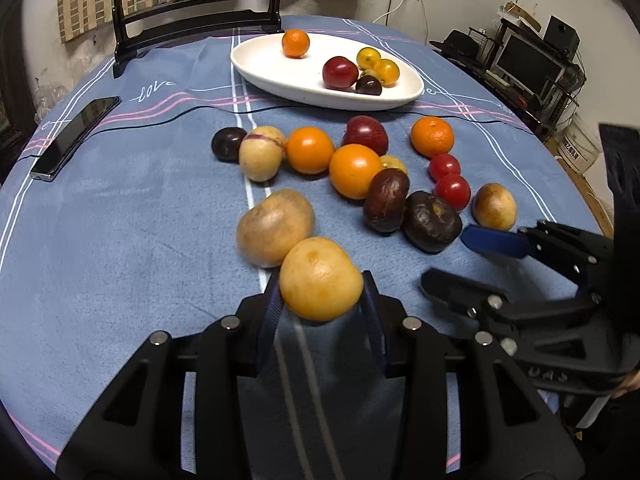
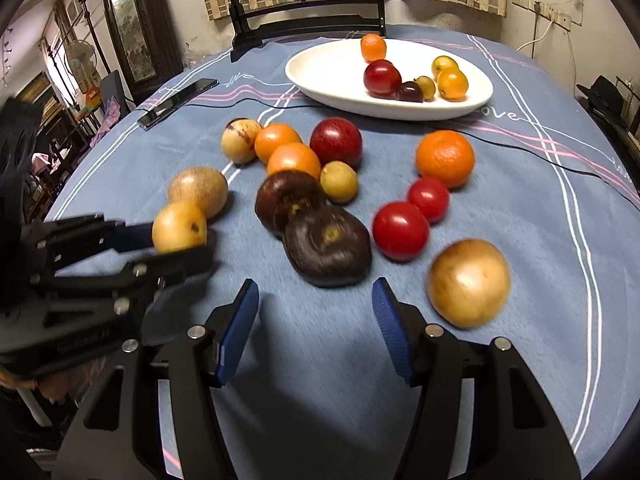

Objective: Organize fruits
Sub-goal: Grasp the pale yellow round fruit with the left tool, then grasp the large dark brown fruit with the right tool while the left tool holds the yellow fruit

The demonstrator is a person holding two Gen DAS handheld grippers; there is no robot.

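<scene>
My left gripper [image 1: 322, 300] is shut on a yellow round fruit [image 1: 320, 278], held just above the blue tablecloth; it also shows in the right wrist view [image 2: 179, 227]. My right gripper [image 2: 316, 300] is open and empty, just short of a dark purple fruit [image 2: 328, 246]; it shows at the right of the left wrist view [image 1: 452, 260]. Several loose fruits lie mid-table: oranges [image 1: 310, 150], red tomatoes [image 2: 401, 230], a tan fruit [image 2: 468, 282]. A white oval plate [image 1: 272, 66] at the back holds several fruits.
A black phone [image 1: 76, 136] lies at the left of the table, with a thin black cable [image 1: 200, 110] running across the cloth in front of the plate. A dark chair [image 1: 192, 12] stands behind the table. Shelves with electronics [image 1: 532, 64] stand to the right.
</scene>
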